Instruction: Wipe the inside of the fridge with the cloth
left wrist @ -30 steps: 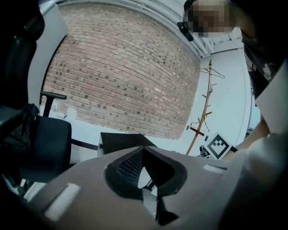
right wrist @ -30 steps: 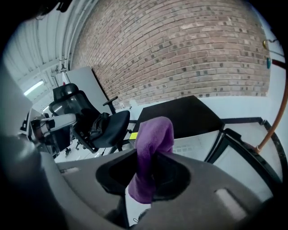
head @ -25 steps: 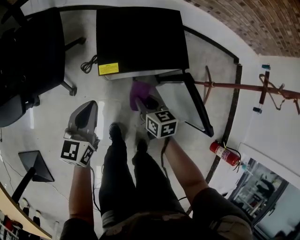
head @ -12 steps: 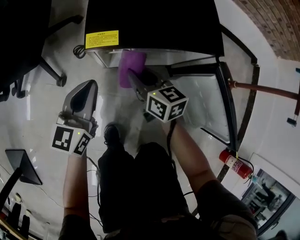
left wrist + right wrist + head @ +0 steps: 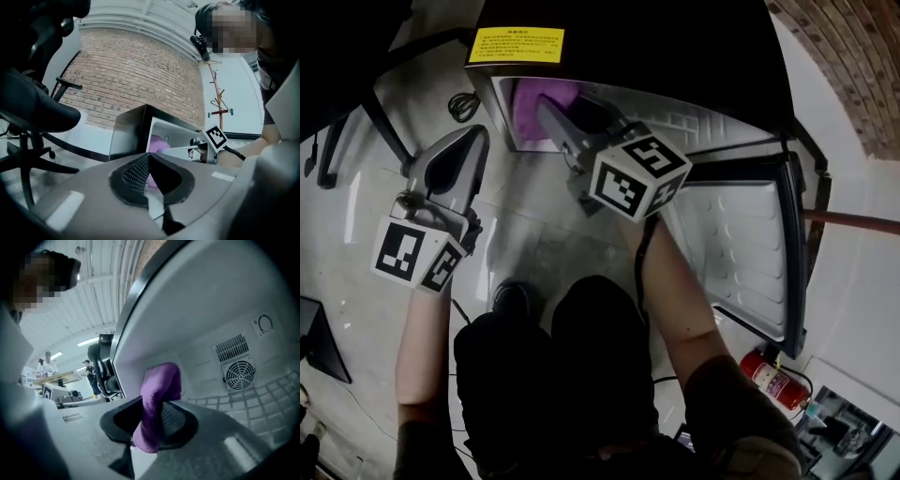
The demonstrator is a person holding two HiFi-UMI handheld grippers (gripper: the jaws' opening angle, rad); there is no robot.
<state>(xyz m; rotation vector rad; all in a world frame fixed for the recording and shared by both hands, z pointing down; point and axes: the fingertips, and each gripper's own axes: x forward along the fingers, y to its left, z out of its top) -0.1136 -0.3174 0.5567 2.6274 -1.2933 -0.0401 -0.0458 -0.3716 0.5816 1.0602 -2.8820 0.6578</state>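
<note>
The small fridge (image 5: 609, 37) has a black top and stands open on the floor, showing its white inside (image 5: 220, 319). My right gripper (image 5: 551, 114) reaches into the opening at its left side, shut on a purple cloth (image 5: 536, 101). In the right gripper view the cloth (image 5: 158, 397) stands folded between the jaws of that gripper (image 5: 152, 423), close to the white left wall. My left gripper (image 5: 467, 141) hangs outside the fridge, to the left of the opening, shut with nothing in it. From the left gripper view (image 5: 149, 161) the cloth (image 5: 156, 142) shows inside the fridge (image 5: 133, 131).
The fridge door (image 5: 750, 239) swings open to the right. A fan grille (image 5: 239, 374) sits on the fridge's back wall. An office chair (image 5: 33, 112) stands to the left, a cable (image 5: 462, 104) lies by the fridge, and a red fire extinguisher (image 5: 772, 376) stands at lower right.
My right gripper has carried the purple cloth forward from in front of the fridge into its opening. The view has closed in on the fridge. The left gripper stays at the left.
</note>
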